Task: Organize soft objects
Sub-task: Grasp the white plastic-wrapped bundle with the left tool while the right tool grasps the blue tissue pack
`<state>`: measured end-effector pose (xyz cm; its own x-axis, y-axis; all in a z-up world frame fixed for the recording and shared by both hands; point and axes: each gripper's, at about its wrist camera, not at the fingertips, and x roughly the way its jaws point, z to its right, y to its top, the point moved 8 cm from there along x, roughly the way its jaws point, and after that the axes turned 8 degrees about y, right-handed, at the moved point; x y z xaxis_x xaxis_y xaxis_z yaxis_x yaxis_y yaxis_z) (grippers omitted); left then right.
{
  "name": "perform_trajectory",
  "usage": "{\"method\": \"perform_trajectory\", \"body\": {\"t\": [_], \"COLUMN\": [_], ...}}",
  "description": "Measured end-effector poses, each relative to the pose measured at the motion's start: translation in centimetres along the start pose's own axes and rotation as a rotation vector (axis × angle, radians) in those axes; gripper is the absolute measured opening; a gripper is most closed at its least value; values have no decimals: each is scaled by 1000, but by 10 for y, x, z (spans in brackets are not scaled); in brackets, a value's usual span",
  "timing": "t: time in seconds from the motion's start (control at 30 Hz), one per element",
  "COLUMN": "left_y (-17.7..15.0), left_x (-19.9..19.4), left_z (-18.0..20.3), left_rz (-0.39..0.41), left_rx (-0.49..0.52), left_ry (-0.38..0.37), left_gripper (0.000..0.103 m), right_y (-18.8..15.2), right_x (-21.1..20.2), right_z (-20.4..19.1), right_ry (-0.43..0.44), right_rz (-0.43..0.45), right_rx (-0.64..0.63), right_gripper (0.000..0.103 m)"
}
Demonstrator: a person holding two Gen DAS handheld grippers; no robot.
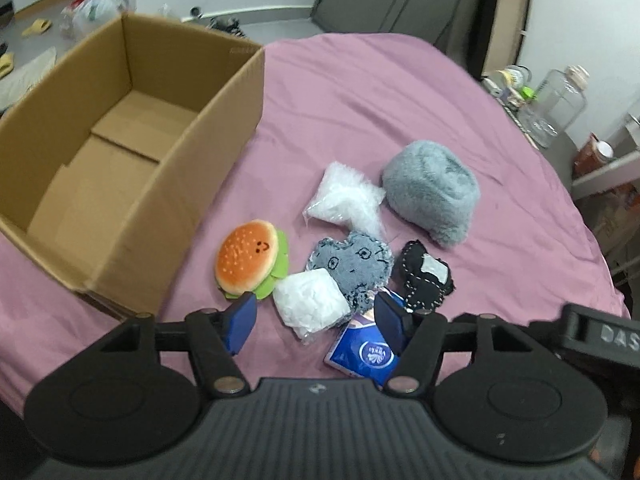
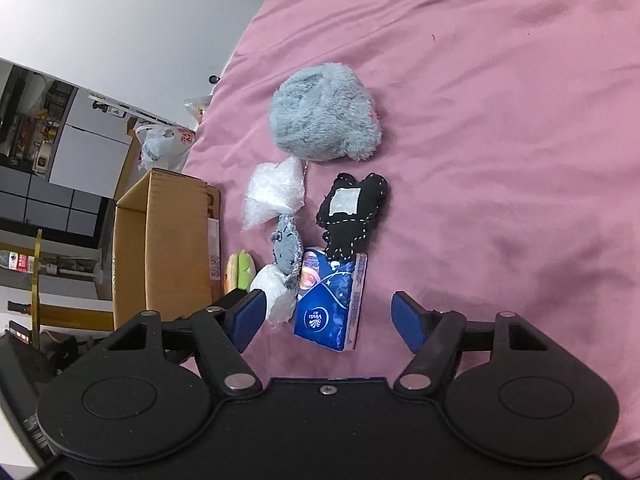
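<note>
Soft objects lie on a pink sheet point(image 1: 360, 92): a burger plush point(image 1: 248, 256), a grey denim plush point(image 1: 350, 266), a black stitched plush point(image 1: 424, 274), a fluffy grey bundle point(image 1: 432, 192), two white plastic packs point(image 1: 346, 200) point(image 1: 312, 304) and a blue tissue pack point(image 1: 366, 350). An open cardboard box point(image 1: 120, 152) stands at the left, nothing in it. My left gripper point(image 1: 316, 322) is open, just above the near white pack. My right gripper point(image 2: 330, 318) is open around the near end of the tissue pack point(image 2: 332, 300).
A bottle point(image 1: 560, 104) and jars stand on a shelf beyond the bed's right edge. Plastic bags point(image 1: 96, 6) and clutter lie on the floor behind the box. In the right wrist view the box point(image 2: 168, 240) stands left of the pile.
</note>
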<state>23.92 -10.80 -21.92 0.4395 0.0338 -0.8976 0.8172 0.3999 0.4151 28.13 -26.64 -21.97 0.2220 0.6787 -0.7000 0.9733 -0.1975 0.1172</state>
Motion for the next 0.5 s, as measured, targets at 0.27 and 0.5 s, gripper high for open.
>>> {"method": "perform_trajectory", "body": {"t": [0.27,0.5], "left_y": [-3,-12], "left_x": [31,49], "left_z": [1,-9], "left_rz": [-32,-56], "left_rx": [-104,-237], "left_ry": [32,47], "left_gripper": [64,50], "right_y": [0,0], "right_x": [16,31], "right_z": [13,31], "right_ry": [16,28], "right_rz": [-32,-62], "right_rx": [31,90], "right_gripper": [61,56]}}
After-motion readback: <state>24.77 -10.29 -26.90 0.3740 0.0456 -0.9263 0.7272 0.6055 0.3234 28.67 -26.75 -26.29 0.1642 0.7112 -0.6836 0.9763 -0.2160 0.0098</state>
